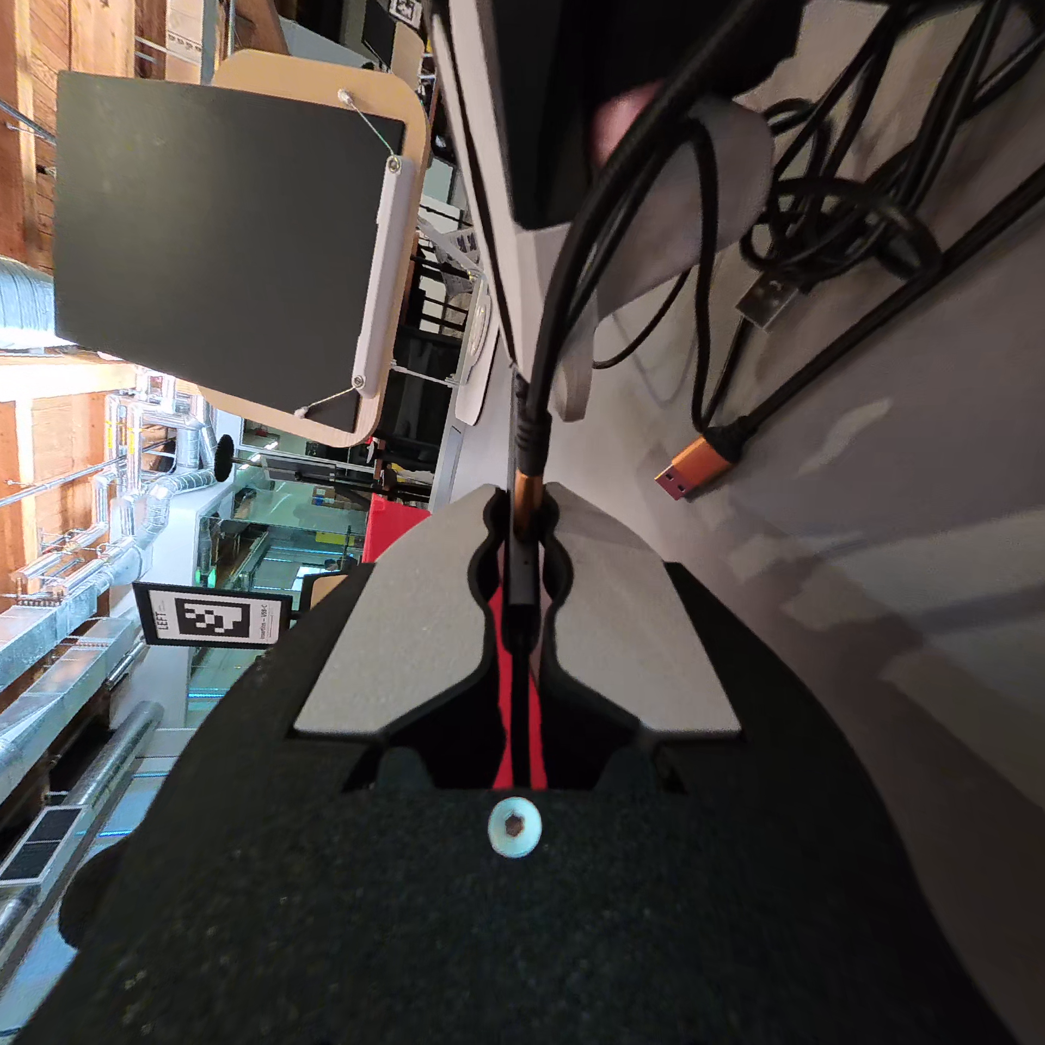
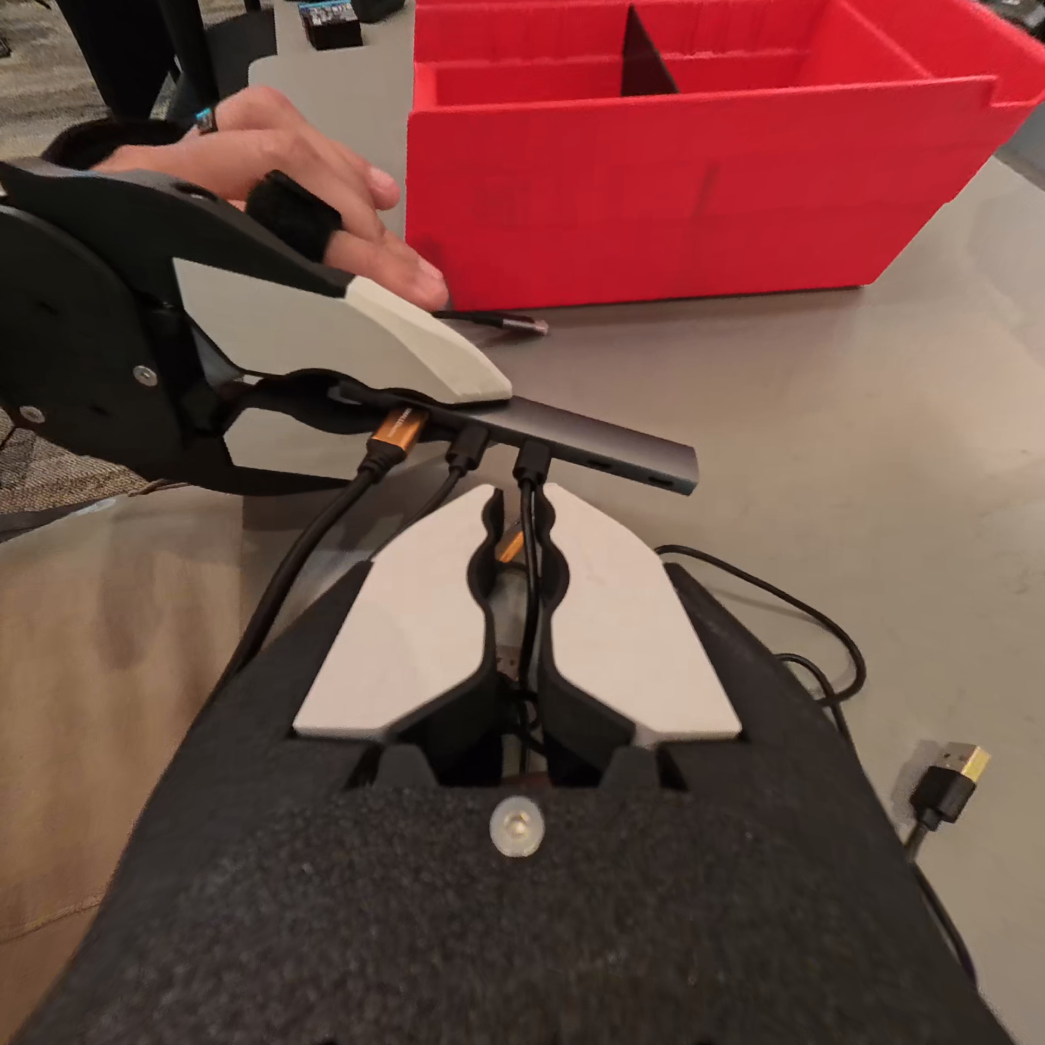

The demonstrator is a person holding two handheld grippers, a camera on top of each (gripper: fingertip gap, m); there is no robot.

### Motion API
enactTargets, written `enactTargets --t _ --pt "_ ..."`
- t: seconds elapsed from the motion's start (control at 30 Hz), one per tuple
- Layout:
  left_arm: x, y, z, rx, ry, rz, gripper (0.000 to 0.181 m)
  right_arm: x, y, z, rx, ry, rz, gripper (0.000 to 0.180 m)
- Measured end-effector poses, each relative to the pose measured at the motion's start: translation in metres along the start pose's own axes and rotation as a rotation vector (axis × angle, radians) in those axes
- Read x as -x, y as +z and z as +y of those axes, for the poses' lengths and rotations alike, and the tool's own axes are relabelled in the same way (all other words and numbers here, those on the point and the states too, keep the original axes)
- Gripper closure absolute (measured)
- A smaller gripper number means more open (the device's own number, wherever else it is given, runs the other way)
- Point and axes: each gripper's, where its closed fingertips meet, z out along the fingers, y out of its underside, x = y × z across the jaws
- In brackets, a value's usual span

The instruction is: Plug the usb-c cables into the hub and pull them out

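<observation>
My left gripper (image 1: 523, 497) is shut on the left end of the dark grey hub (image 2: 594, 438) and holds it above the table; it also shows in the right wrist view (image 2: 435, 410). Three cables are plugged into the hub's near edge: a thick one with an orange collar (image 2: 398, 432) and two black plugs (image 2: 469, 444) (image 2: 532, 458). My right gripper (image 2: 523, 500) sits just below the rightmost black plug, its jaws closed around that plug's thin black cable (image 2: 529, 571). In the left wrist view the hub (image 1: 520, 571) is edge-on between my fingers.
A red divided bin (image 2: 678, 169) stands behind the hub on the grey table (image 2: 820, 407). Loose plugs lie on the table: one by the bin (image 2: 523, 326), a gold-tipped one at right (image 2: 958, 772), an orange one (image 1: 695, 469). A tangle of black cables (image 1: 837, 215) lies nearby. My two grippers' fingertips are within a few centimetres of each other.
</observation>
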Motion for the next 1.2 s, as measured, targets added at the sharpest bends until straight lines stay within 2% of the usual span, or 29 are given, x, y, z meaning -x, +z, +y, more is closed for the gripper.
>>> enactTargets --t 0.13,0.2,0.37,0.63,0.77,0.87,1.0,1.13,1.2 --pt "0.0 -0.001 0.0 0.002 0.015 -0.008 0.172 -0.001 0.001 -0.001 -0.029 0.032 0.005 0.171" --pt "0.001 -0.002 -0.003 -0.014 0.02 -0.016 0.172 -0.004 0.001 -0.002 -0.034 0.034 0.03 0.177" --pt "0.002 -0.002 -0.007 -0.04 -0.011 -0.019 0.172 -0.007 0.0 0.0 0.012 -0.013 0.072 0.178" --pt "-0.006 -0.001 -0.016 -0.069 0.03 0.007 0.172 -0.011 0.001 0.01 0.031 -0.007 0.026 0.179" --pt "-0.005 -0.006 -0.024 -0.146 0.008 0.016 0.172 -0.005 -0.007 0.008 0.002 0.008 -0.068 0.179" --pt "0.003 -0.016 -0.035 -0.284 -0.114 0.03 0.171 0.009 -0.022 0.003 -0.038 0.036 -0.225 0.179" --pt "0.003 -0.025 -0.041 -0.371 -0.138 0.023 0.164 0.025 -0.031 0.006 -0.016 0.089 -0.365 0.178" --pt "-0.004 -0.02 -0.039 -0.343 -0.109 0.036 0.171 0.03 -0.024 0.006 -0.007 0.045 -0.333 0.179" --pt "-0.007 -0.011 -0.031 -0.257 -0.067 0.042 0.171 0.018 -0.016 0.007 0.017 -0.031 -0.196 0.178"
